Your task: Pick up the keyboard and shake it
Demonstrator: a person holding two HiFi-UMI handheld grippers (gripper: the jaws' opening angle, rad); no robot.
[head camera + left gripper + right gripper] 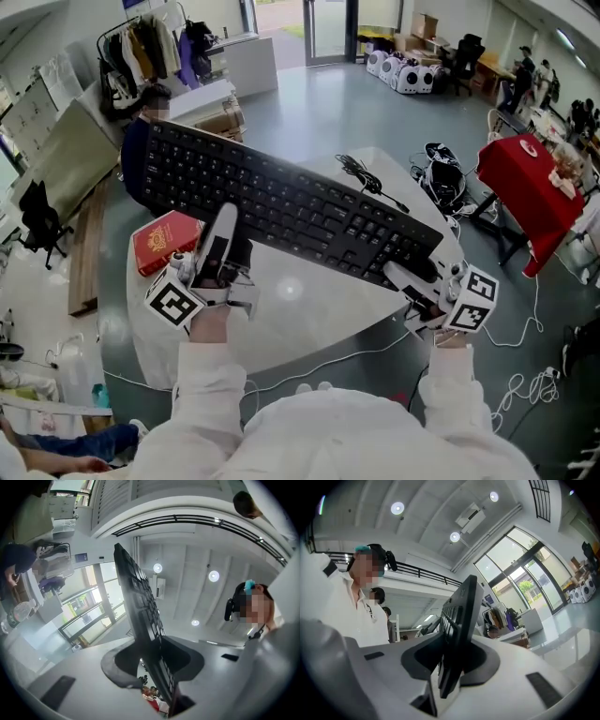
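Item: black keyboard (281, 202), full-size, held up over the white desk (309, 314) and touching it nowhere that shows. In the head view it slants from upper left to lower right, keys facing the camera. Left gripper (223, 246): jaws pinching the keyboard's near long edge, left of its middle; in the left gripper view the board stands edge-on between both pads and runs away toward the ceiling. Right gripper (412, 281): jaws clamped on the keyboard's right end at the near corner; in the right gripper view the board again stands edge-on between the pads (key rows on its left face). Each gripper carries its marker cube at the hand end, and white sleeves show behind both. Also on the desk: a red box (167, 242), lying flat just left of the left gripper, and a coiled black cable (367, 178) beyond the keyboard's far edge.
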